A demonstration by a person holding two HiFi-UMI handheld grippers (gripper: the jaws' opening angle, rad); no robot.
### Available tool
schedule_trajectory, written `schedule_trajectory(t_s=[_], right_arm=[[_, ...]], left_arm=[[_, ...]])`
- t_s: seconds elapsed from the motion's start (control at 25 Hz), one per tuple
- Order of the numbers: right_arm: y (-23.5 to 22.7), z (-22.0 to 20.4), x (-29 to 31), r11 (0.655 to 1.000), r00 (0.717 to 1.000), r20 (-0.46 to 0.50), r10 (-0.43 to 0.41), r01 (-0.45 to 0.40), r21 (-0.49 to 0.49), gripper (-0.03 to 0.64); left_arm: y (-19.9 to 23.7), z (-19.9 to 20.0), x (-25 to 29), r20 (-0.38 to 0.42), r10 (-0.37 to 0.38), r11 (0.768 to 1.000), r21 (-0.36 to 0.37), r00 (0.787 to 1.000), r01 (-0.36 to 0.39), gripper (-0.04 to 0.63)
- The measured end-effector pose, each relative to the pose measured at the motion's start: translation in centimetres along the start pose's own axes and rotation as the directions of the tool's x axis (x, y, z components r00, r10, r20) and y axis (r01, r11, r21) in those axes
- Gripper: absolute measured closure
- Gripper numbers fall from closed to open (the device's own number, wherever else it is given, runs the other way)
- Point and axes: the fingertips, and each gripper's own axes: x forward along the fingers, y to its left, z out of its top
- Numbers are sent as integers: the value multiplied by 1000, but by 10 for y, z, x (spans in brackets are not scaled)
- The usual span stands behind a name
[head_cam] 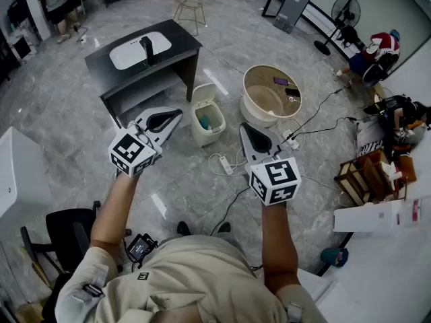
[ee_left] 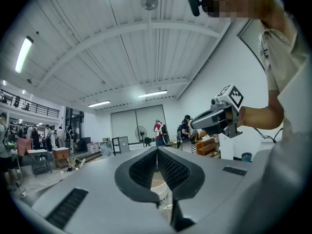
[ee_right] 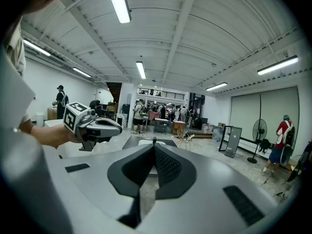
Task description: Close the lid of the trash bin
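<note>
The trash bin [head_cam: 207, 121] is a small cream box on the marble floor, seen in the head view. Its lid [head_cam: 203, 93] stands tipped up at the back, and something teal lies inside. My left gripper [head_cam: 178, 113] hovers just left of the bin at about rim height, jaws shut and empty, their tips meeting in the left gripper view [ee_left: 157, 151]. My right gripper [head_cam: 243, 127] hangs to the bin's right, a short gap away, also shut on nothing [ee_right: 154, 142]. Both gripper views look level across the hall, and I cannot make out the bin in them.
A large round cream tub [head_cam: 271, 93] stands right of the bin. A black table with a white sink [head_cam: 145, 52] is behind it to the left. A power strip with cables [head_cam: 225, 163] lies in front. Wooden crates [head_cam: 367, 177] are at the right, a black chair [head_cam: 64, 237] at the lower left.
</note>
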Motion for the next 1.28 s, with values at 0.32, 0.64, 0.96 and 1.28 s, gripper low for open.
schedule_trajectory(t_s=[0.32,0.64,0.96,1.28], right_arm=[[-6,-1,-2,1000,1000,3,-6,6,7,595],[-58,-12,12,993,996,82,40,-49,103,592],[-135,-25,41,979,986,100,135,-149,142,592],[-198,-32,64,958,967,108,232,-246,144,592]], left_arm=[[-1,1,9,2,-10,1000,2,1000,10,577],[-3,-7,51,-46,20,1000,15,999,-20,577],[5,-5,109,-101,126,992,34,987,-124,577],[3,-4,168,-143,203,979,37,969,-200,578]])
